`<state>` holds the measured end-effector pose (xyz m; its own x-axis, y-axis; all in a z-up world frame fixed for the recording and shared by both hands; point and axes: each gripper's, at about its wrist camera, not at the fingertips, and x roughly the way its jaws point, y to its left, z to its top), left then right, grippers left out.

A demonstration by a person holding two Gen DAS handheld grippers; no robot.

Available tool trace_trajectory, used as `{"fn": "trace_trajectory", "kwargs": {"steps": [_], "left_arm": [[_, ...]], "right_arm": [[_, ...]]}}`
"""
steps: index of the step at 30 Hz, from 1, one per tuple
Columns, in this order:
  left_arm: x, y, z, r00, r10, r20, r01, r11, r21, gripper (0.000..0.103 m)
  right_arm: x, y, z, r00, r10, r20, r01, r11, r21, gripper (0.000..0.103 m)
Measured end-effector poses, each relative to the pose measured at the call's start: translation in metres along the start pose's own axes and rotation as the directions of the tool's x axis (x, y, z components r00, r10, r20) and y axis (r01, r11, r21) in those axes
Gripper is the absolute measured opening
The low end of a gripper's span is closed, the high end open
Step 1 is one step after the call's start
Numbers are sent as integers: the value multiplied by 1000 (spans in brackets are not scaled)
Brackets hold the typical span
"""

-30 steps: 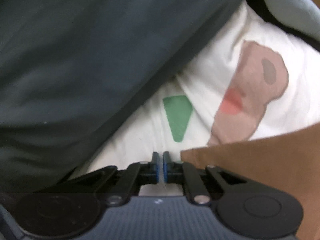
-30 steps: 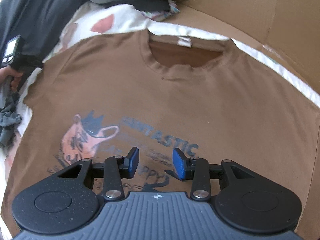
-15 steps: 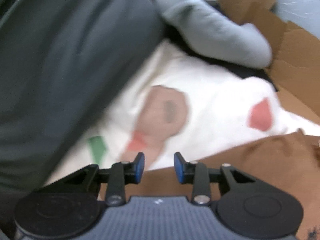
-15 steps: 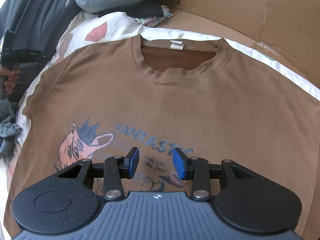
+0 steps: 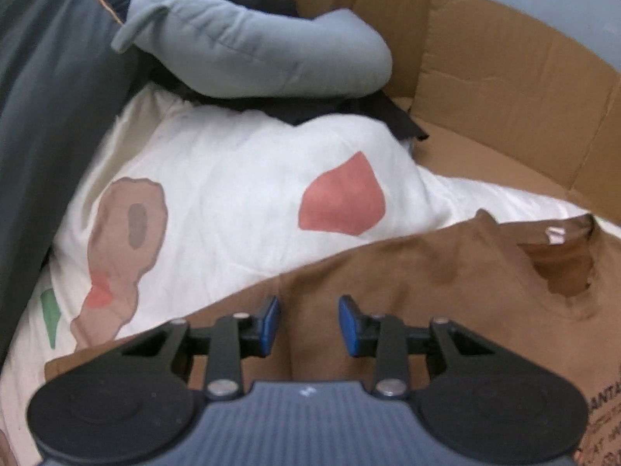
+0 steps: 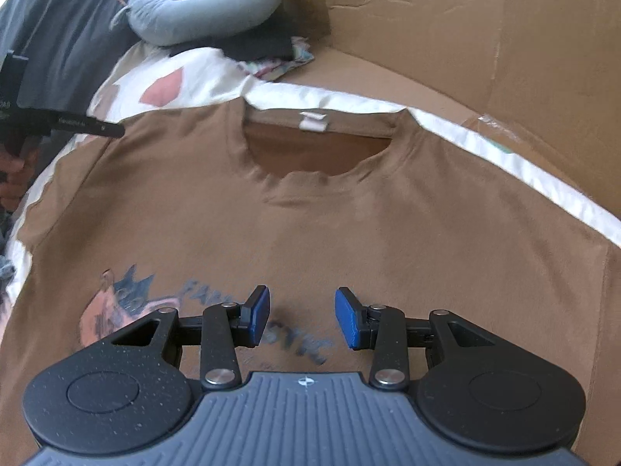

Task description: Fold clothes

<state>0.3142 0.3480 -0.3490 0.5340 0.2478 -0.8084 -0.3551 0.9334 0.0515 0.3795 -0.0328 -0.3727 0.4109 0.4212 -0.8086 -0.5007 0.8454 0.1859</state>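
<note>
A brown T-shirt [image 6: 310,225] lies flat, front up, on a white sheet, its collar [image 6: 310,143] at the far side and a blue and pink print [image 6: 128,299] near me. My right gripper [image 6: 302,316] hovers open over the print, nothing between its blue pads. In the left wrist view my left gripper [image 5: 308,324] is open above the shirt's [image 5: 427,279] shoulder and sleeve edge, its jaws empty. The right wrist view shows the left gripper [image 6: 112,129] from the side at the shirt's far left shoulder, held by a hand [image 6: 11,171].
The white sheet [image 5: 233,178] has red, brown and green patches. A grey neck pillow [image 5: 252,42] lies on dark folded clothes [image 6: 252,44] at the back. Cardboard walls [image 6: 465,39] stand behind and to the right. Dark grey cloth [image 5: 42,97] fills the left side.
My left gripper went from shut to open and swung right, from the sheet beside the sleeve edge to above the shirt's shoulder. The right gripper stayed open and hardly moved.
</note>
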Motion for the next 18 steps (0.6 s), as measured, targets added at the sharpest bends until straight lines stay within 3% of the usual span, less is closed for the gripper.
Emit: {"fn": "trace_trajectory", "kwargs": {"steps": [9,14,18], "left_arm": [[16,8,13,996,83,-17,-84,992,-90,38],[14,11,18,995,95,-14,-96,989,-109,37],[3,8,23,992,127,1,-126,986,-106,28]], "right_arm": [[3,-12,4,998,-49,26,49,999,5,43],[5,-20,9,996,-75,44,74,997,14,43],[11,-27,16,994,-92,53,90,996,29,43]]}}
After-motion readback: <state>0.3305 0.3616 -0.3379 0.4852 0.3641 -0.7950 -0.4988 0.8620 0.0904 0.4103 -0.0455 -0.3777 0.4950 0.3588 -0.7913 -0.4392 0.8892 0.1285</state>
